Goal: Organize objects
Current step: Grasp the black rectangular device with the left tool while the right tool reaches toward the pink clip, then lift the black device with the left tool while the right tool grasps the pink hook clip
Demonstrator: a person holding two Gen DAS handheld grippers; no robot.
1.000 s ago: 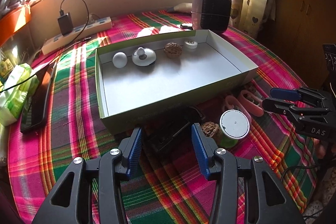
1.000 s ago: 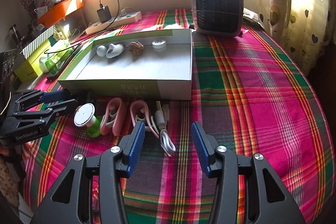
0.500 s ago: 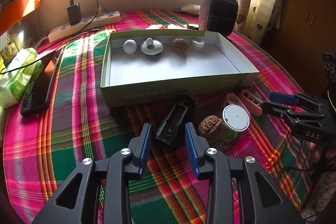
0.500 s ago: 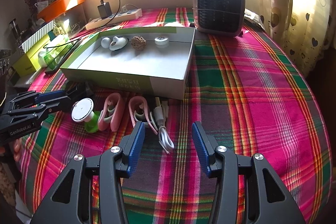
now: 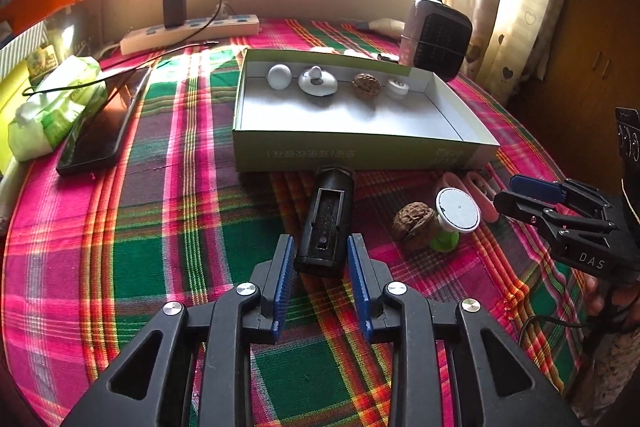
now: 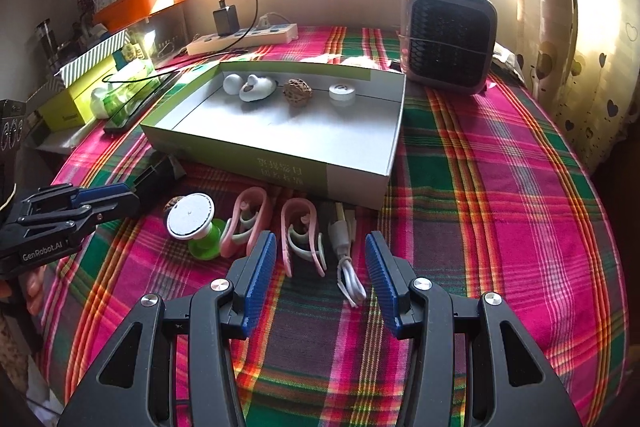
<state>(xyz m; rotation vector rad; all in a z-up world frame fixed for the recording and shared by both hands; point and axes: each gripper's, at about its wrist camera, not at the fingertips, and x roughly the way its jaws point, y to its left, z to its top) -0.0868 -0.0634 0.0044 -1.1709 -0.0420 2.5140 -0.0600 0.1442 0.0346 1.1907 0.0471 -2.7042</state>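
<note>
Step in hand: by my judgement, picking up the black device [image 5: 326, 223] so it can go into the box [image 5: 360, 147] with the other small things.
Left gripper [image 5: 320, 255]: low centre of the left wrist view; its jaws have just been closing and now flank the near end of the black device, narrowed but with a thin gap showing at each blue pad, so not yet pinching it.
Right gripper [image 6: 316, 267]: low centre of the right wrist view, spread and empty, hanging over the white cable [image 6: 348, 267] and a pink clip [image 6: 300, 239].
Black device, place: centre of the left wrist view, lying lengthwise on the plaid cloth [image 5: 160, 227], its far end just at the box's front wall.
Doing it well: slide the pads a little further along the body before squeezing, keep them square to its flat sides, then lift straight up.
Edge to clear: the box's front wall stands right behind the device; it probably needs a lift above that wall before moving forward.
Neighbours: a walnut [image 5: 414, 225] and a white-topped green piece [image 5: 456, 215] lie to the right, near but apart from the device.
Open room: bare cloth on the left of the device; inside the box, the near floor is bare, with four items lined along the back wall.
</note>
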